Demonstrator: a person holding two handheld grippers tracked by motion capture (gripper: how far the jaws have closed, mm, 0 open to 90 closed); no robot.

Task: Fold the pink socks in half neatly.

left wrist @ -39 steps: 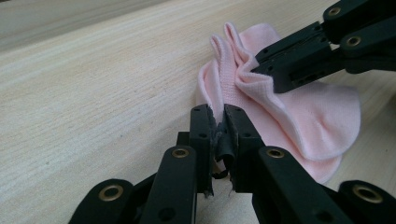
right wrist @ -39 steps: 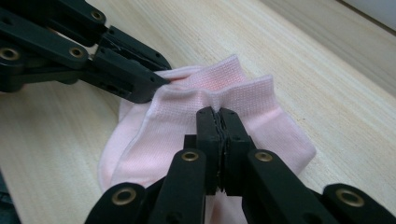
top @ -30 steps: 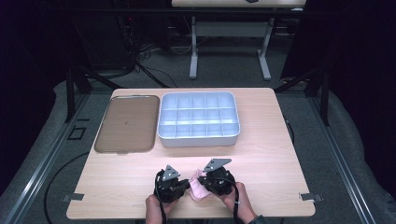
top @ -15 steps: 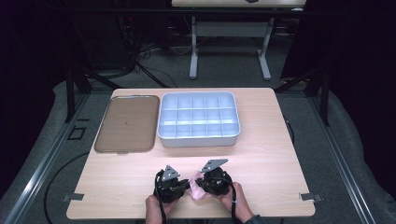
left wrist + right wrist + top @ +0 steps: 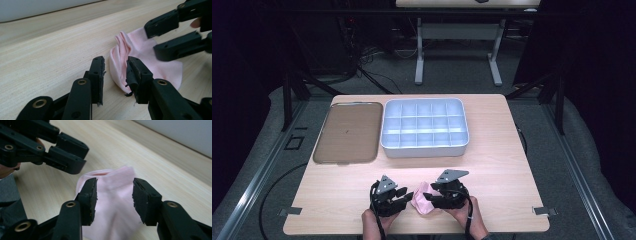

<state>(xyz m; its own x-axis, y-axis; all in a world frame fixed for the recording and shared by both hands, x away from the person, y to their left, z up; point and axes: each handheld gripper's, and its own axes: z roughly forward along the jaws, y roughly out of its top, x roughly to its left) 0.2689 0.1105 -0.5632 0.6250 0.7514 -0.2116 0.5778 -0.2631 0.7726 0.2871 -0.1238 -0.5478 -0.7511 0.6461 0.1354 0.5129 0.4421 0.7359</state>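
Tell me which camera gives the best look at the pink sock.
The left gripper view: the pink sock lies flat on the table with its ribbed cuff and outline clear. The right gripper view shows it close but cut off between that gripper's jaws. The high view shows a small pink patch between the two grippers.

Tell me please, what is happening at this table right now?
A person holds a gripper in each hand at the near edge of the table, with a small pink sock lying between them. The left gripper and the right gripper have both just been opening; the sock lies flat, and neither pair of fingers presses on it. Farther back stand a brown tray and a divided bin.
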